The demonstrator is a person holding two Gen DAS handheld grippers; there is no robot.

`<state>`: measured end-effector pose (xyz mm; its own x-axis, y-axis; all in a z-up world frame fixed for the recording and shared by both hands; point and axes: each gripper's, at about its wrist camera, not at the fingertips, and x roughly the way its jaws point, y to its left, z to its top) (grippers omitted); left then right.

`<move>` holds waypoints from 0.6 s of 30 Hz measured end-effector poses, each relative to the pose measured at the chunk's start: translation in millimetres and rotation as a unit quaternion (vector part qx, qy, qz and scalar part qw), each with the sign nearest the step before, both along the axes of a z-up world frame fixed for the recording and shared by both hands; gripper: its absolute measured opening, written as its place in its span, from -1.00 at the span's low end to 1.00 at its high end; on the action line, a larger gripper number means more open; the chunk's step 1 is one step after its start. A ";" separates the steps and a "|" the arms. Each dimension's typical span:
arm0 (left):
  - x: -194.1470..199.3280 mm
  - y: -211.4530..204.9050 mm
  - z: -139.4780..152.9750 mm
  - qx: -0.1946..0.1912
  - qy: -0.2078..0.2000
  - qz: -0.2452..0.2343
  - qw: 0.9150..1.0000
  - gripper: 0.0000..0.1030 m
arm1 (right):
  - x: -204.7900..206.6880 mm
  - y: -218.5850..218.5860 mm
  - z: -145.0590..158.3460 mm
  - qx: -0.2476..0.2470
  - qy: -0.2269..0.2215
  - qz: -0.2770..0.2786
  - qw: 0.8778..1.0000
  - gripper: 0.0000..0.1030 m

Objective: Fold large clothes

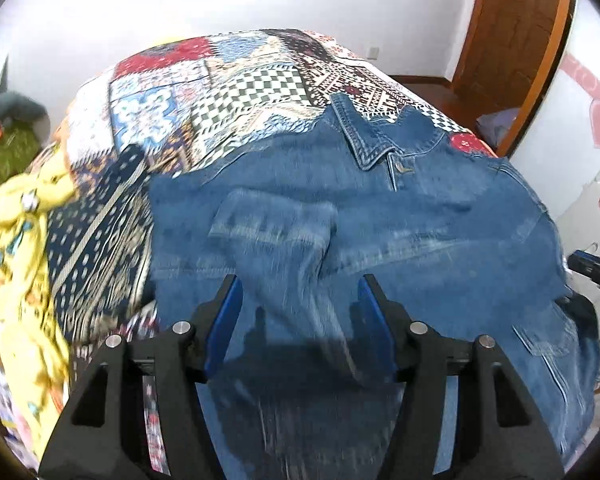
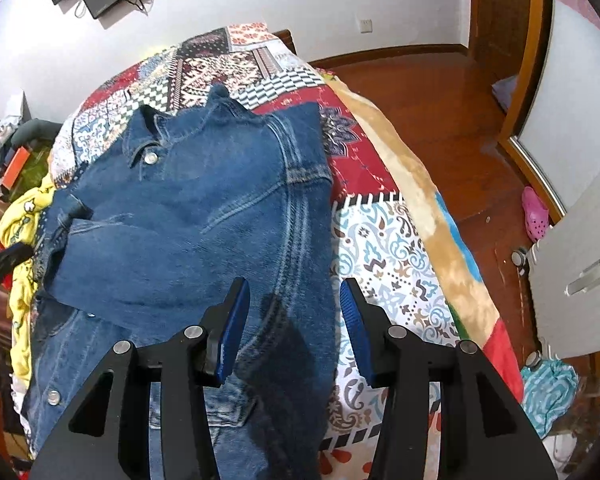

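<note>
Denim jacket (image 1: 380, 208): thick, heavy, limp (seams stiffer). Left gripper (image 1: 300, 320) and right gripper (image 2: 294, 320) both released, empty, above cloth. Likely best hold: hem seam beneath jaws.

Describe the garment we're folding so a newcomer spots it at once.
Find the bed with the patchwork quilt. On it lies the denim jacket, sleeves folded in. It is plain blue with metal buttons, unlike the yellow printed cloth at the bed's edge.
</note>
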<state>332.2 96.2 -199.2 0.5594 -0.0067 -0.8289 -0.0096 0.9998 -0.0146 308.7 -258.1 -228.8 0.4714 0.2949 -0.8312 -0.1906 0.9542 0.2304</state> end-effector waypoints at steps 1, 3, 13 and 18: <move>9.8 -4.1 -5.4 0.002 0.009 -0.008 1.000 0.15 | -0.1 1.4 1.3 0.000 -0.002 0.001 1.000 -0.16; 25.9 -8.4 -22.1 0.019 0.032 -0.007 0.999 0.14 | 0.9 2.8 2.3 0.000 -0.004 0.003 1.000 -0.16; 35.4 0.7 -38.0 0.023 0.021 0.027 0.999 -0.76 | 7.1 9.8 -26.3 -0.025 0.032 0.012 0.999 -0.15; 6.6 19.6 4.6 0.004 -0.035 0.042 0.998 -0.82 | 6.7 6.2 -27.7 -0.014 0.035 0.007 0.999 -0.09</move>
